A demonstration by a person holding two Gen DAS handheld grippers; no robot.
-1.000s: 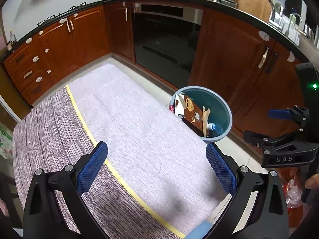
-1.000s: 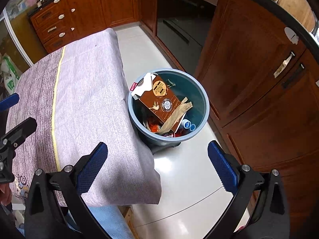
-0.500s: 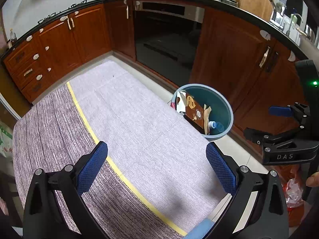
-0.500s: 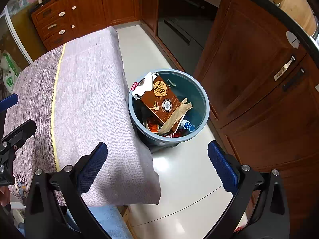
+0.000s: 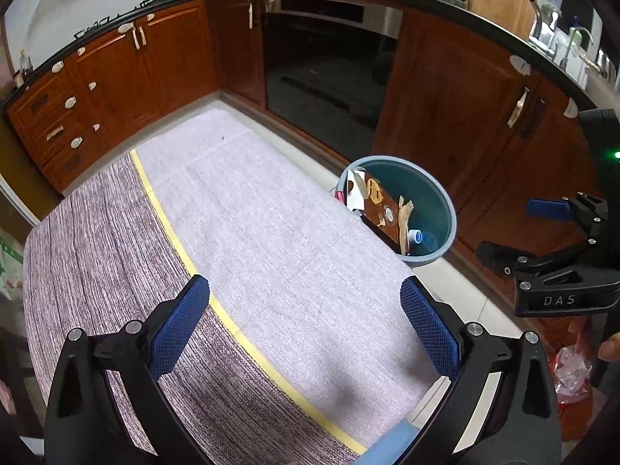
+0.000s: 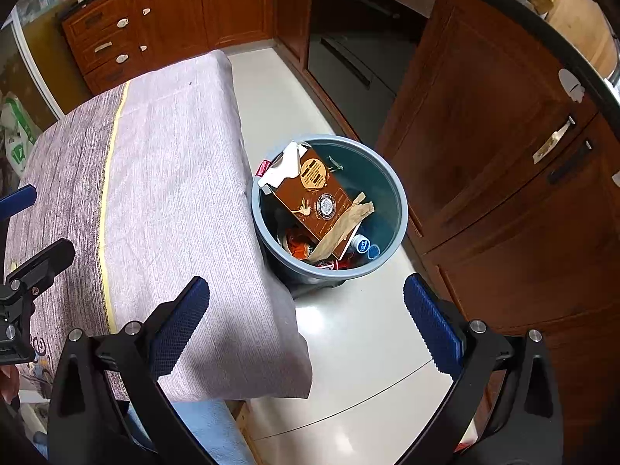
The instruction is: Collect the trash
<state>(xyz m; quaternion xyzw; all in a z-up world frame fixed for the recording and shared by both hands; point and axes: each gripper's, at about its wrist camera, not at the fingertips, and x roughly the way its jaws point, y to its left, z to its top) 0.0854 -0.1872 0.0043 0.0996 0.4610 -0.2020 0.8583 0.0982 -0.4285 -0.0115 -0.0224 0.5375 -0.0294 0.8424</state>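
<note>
The letters "DAS" stand in pale capitals on the black body of the right gripper [image 5: 550,232], at the right edge of the left wrist view. Print on the brown carton [image 6: 321,201] in the bin [image 6: 395,190], centre of the right wrist view, is too small to read.

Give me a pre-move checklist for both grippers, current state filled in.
1. Left gripper open and holding nothing: ok.
2. Right gripper open and holding nothing: ok.
3. Trash left on the tablecloth: none on the part in view; near edge hidden behind the grippers: cannot tell.
4. Bin upright on the floor beside the table: ok.
5. Trash inside the bin: brown carton leans on the rim and sticks up above it, paper strip and bottle lower down: ok.
6. Red bag on the floor by the right gripper, contents unclear: cannot tell.
</note>
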